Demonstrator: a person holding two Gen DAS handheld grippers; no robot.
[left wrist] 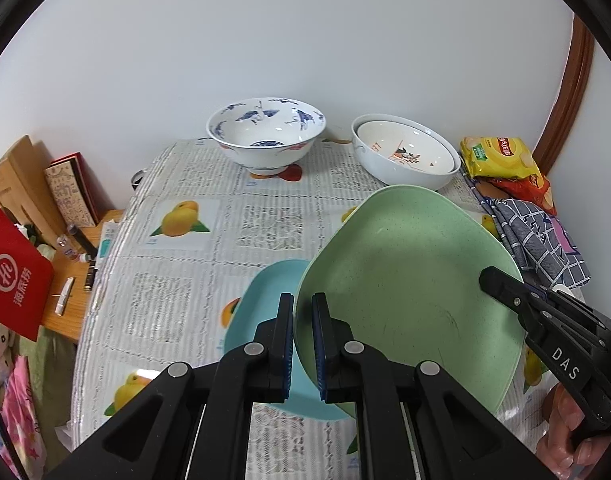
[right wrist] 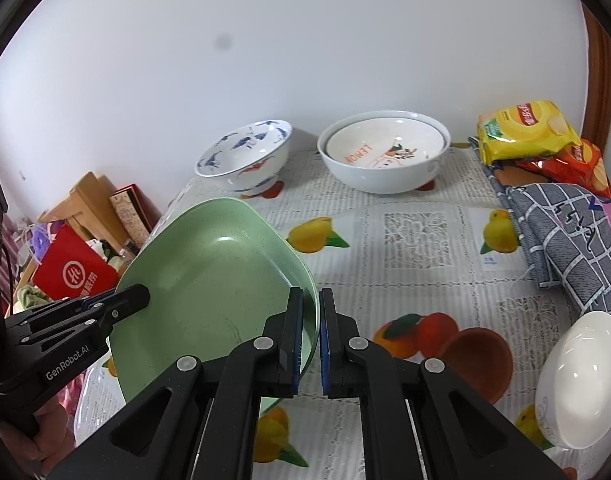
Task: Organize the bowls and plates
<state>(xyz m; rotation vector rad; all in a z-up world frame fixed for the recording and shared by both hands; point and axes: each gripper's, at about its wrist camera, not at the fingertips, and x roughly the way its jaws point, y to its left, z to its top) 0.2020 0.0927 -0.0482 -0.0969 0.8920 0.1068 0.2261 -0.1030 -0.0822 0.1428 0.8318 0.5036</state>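
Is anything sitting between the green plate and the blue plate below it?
Nothing visible. The green plate, gripped at opposite rims by the left tongs and right tongs, hangs tilted above the blue plate. The part of the blue plate that shows is bare.

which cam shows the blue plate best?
Left wrist. The blue plate lies on the tablecloth under the lifted green plate, its left part visible beside the left gripper. In the right wrist view the green plate and right gripper cover that spot; no blue plate shows.
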